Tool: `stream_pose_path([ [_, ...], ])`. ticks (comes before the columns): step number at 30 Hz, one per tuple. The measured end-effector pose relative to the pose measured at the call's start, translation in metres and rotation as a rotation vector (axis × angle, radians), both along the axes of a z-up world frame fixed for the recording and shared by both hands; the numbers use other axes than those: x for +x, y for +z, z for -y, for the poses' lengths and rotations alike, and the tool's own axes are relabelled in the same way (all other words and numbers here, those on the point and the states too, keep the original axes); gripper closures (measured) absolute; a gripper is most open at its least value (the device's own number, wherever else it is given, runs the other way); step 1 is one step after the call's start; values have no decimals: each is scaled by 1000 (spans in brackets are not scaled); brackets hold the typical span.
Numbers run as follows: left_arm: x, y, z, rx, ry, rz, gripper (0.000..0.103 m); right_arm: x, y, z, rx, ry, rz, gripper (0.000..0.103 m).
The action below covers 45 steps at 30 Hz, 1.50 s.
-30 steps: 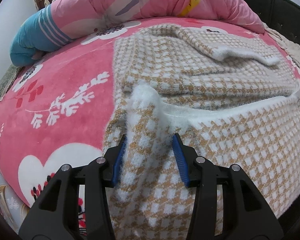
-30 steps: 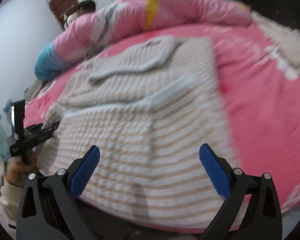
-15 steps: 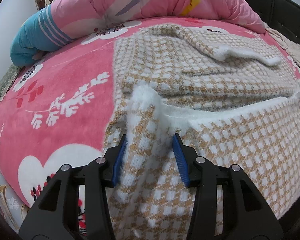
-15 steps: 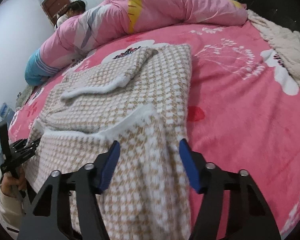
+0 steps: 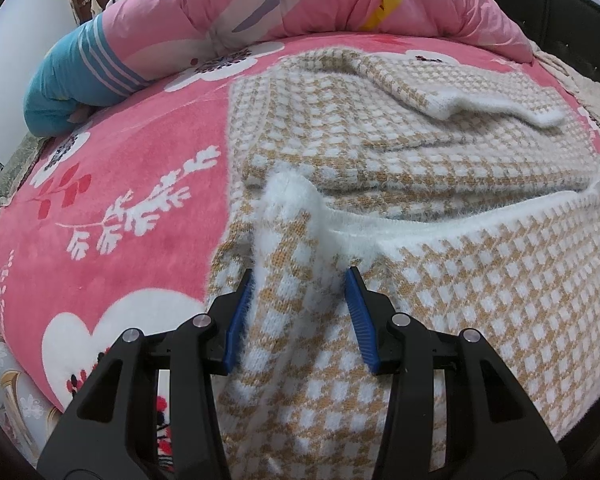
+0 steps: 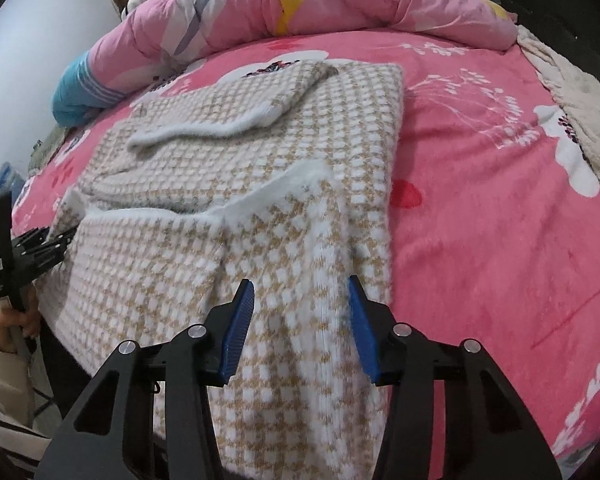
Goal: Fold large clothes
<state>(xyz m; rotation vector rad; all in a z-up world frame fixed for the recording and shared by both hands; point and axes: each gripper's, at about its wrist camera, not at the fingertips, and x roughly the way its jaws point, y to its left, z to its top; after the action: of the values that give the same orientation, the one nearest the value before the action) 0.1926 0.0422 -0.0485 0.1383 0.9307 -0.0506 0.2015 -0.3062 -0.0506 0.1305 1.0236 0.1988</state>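
I have the checked sweater (image 5: pixel 440 184) spread on the bed (image 5: pixel 132 184), its sleeves already folded in across the body, and I am taking it by the 2 near corners of the hem, the part that hangs toward me over the bed's edge. My left tool (image 5: pixel 300 312) is clenched on a bunched ridge of the knit at the left corner: the fuzzy fabric fills the gap between the blue pads (image 5: pixel 238 320) and rises in a pinch just ahead of them. I hold it there so that corner cannot slide while the other side is gathered.

My right tool (image 6: pixel 300 320) sits at the right corner of the same hem, and its jaws are closing on a fold of the sweater that stands up between them. The pads look to be touching the knit on both sides, so I count it as gripped, though the squeeze is not finished. In the right wrist view my left tool (image 6: pixel 40 240) shows far off at the other corner — the 2 grips are well apart, which keeps the hem stretched and straight.

My judgement: with both corners taken evenly, the next move is to lift the hem and carry it up toward the collar end, near the pink quilt (image 5: pixel 300 0). The thick knit is heavy and soft — an uneven lift would skew the fold.
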Motion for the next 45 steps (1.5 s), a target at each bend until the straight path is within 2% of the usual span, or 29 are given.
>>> stream_pose_path([
  [5, -1, 0, -1, 2, 11, 6, 59, -2, 0, 6, 11, -5, 3, 57],
  [14, -3, 1, 0, 0, 10, 8, 59, -25, 0, -1, -57, 12, -25, 61],
  [32, -2, 2, -1, 4, 10, 9, 59, -21, -5, -6, -113, -6, -31, 63],
  [35, -2, 2, -2, 4, 10, 9, 59, -23, -3, -7, -136, -10, -22, 68],
  [40, -2, 2, -3, 8, 12, 12, 57, -31, 5, -9, -162, -25, 9, 89],
  [43, -4, 4, -4, 14, 12, 20, 58, -39, 11, -10, -171, -28, 38, 92],
  [45, -6, 7, -1, 25, 11, 29, 63, -44, 15, -11, -182, -29, 59, 93],
])
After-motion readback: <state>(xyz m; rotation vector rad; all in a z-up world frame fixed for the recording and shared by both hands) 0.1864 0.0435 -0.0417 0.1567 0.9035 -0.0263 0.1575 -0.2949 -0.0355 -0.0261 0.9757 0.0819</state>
